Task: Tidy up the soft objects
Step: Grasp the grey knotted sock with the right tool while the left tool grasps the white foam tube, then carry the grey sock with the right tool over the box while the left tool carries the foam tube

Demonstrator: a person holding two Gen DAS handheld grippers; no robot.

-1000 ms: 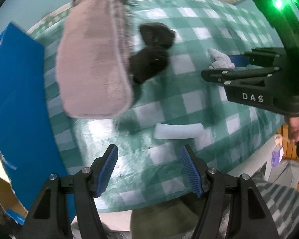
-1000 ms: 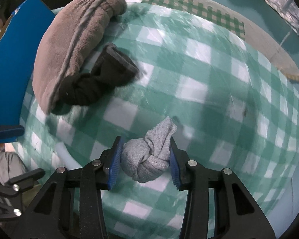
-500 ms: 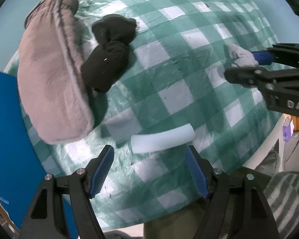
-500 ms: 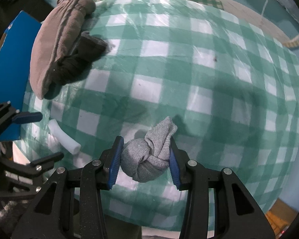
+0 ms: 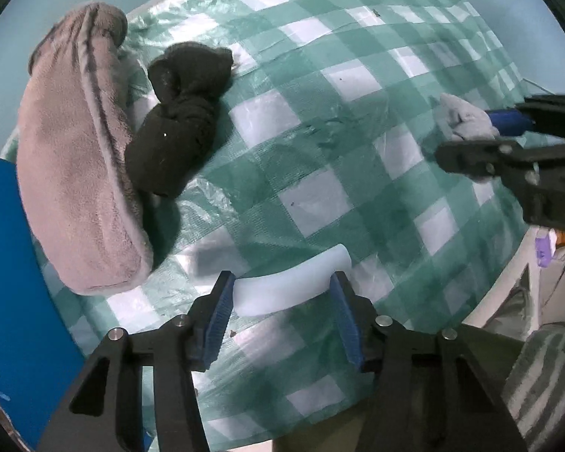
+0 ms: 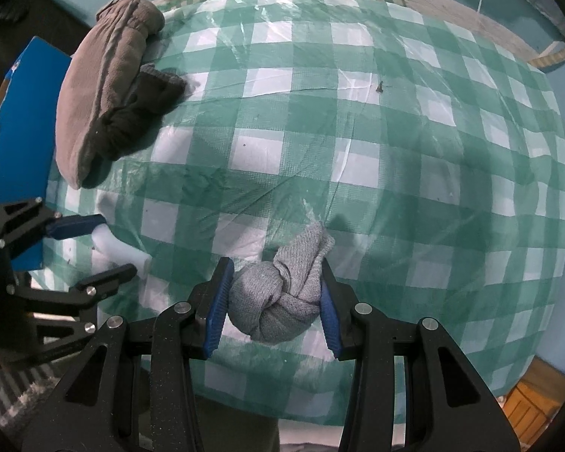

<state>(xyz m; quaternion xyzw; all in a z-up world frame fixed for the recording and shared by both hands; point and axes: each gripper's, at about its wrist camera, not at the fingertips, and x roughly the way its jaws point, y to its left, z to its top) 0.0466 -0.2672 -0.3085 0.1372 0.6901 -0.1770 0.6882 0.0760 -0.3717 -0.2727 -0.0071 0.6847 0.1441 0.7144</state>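
On the green-and-white checked tablecloth (image 5: 320, 120), a white foam cylinder (image 5: 290, 286) is straddled by the left gripper (image 5: 282, 309), whose jaws are closing around it. A knotted grey knit sock (image 6: 278, 301) is pinched by the right gripper (image 6: 275, 301), well apart from the knotted black sock (image 5: 180, 128) lying against the taupe plush slipper (image 5: 79, 150).

Bare checked tablecloth (image 6: 358, 124) centre and right, grey slipper (image 5: 79, 173) and black sock (image 5: 177, 128) crowding left edge
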